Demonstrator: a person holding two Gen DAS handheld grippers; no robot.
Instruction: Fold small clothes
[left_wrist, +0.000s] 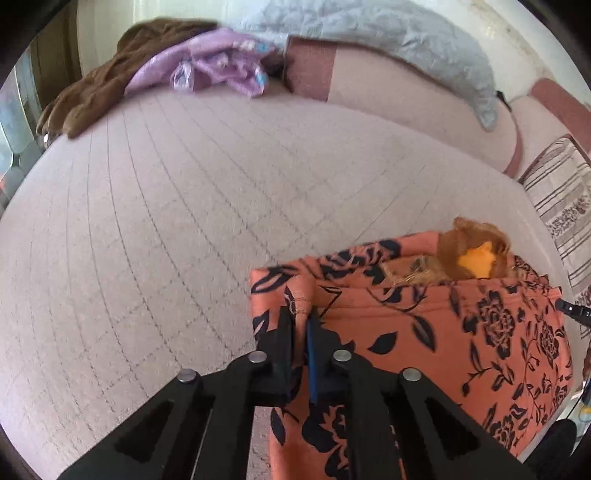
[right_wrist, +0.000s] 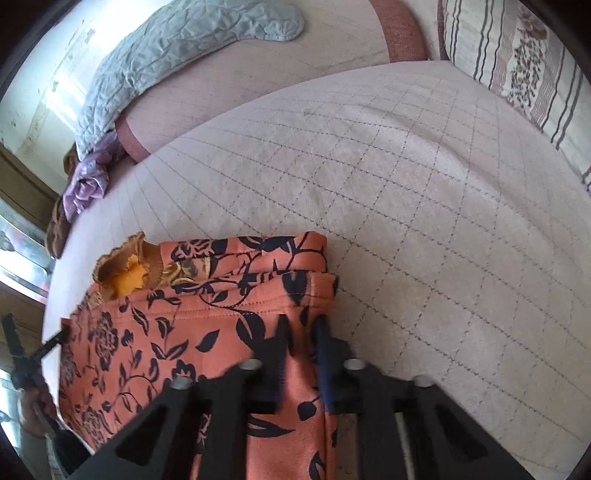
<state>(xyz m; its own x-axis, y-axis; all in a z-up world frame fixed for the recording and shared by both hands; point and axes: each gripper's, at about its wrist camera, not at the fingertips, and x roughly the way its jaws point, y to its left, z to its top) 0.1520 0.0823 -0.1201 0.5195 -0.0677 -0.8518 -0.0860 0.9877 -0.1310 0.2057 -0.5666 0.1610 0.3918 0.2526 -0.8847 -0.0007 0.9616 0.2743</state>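
We are clamping the left gripper (left_wrist: 300, 317) on the left corner of the floral garment (left_wrist: 443, 339), the right gripper (right_wrist: 301, 325) on its right corner; it is lying on the quilted sofa (left_wrist: 147, 221).

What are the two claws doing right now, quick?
Left claw: shut on the orange flowered garment.
Right claw: shut on the same garment's other edge.

Soft daylight, fisheye warp, slight blur
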